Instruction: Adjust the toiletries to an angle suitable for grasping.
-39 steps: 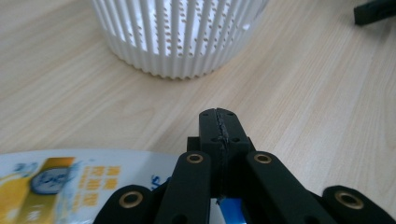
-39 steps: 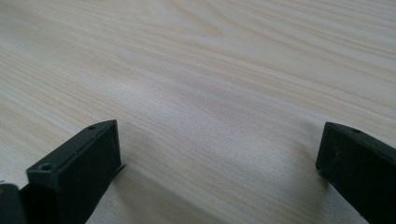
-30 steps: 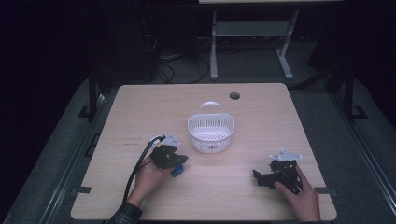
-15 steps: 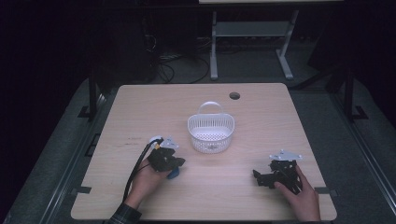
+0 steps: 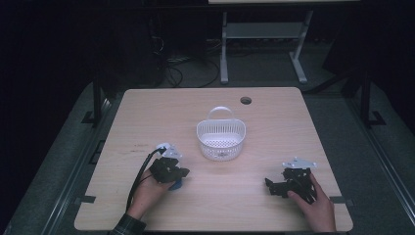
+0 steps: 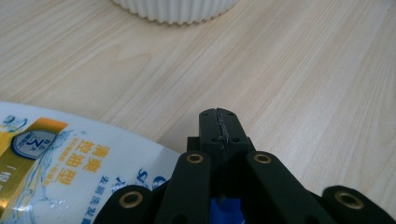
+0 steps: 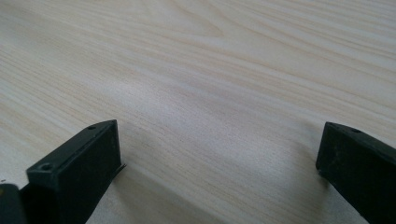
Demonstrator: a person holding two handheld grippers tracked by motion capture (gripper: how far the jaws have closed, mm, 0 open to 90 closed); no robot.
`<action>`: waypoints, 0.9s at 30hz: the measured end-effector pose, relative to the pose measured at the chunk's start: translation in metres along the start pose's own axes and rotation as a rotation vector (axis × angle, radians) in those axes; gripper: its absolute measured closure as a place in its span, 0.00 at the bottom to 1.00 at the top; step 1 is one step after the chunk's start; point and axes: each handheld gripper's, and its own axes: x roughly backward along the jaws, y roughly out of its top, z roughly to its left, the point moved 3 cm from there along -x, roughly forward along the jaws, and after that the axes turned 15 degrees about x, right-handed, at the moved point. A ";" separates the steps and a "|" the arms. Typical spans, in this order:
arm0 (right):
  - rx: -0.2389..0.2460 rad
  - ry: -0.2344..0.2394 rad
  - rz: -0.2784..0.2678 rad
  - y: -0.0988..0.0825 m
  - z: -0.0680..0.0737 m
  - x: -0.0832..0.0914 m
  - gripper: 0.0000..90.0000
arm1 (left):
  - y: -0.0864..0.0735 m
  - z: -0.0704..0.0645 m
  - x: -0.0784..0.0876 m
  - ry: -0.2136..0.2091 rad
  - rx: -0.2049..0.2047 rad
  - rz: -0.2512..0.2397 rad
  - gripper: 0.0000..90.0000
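My left gripper [image 5: 181, 172] rests on the table at the front left, and its jaws [image 6: 219, 126] are pressed together with nothing seen between the tips. A white pouch [image 6: 70, 172] with gold and blue print lies under and beside it, and a blue part [image 5: 175, 185] shows below the gripper. The white slatted basket [image 5: 221, 139] stands just beyond, its ribbed wall [image 6: 173, 9] at the top of the left gripper view. At the front right, my right gripper [image 5: 272, 187] lies low with its jaws [image 7: 219, 168] wide apart over bare wood.
The light wooden table [image 5: 274, 127] has a round cable hole [image 5: 245, 100] at the back right. A black cable [image 5: 142, 176] trails from the left gripper toward the front edge. Dark floor and a metal stand [image 5: 264, 34] lie behind the table.
The left hand and its gripper have shifted slightly toward the front-left edge, away from the basket, and the blue part came with them. The right hand stayed put.
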 end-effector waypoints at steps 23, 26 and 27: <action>0.003 0.001 -0.002 0.000 0.000 0.000 0.00 | -0.029 0.016 0.027 0.045 0.049 0.001 1.00; 0.004 0.000 -0.001 0.000 0.000 0.000 0.00 | -0.032 0.018 0.030 0.050 0.058 -0.004 1.00; 0.003 0.001 -0.002 0.000 0.000 0.000 0.00 | -0.035 0.020 0.033 0.058 0.064 -0.007 1.00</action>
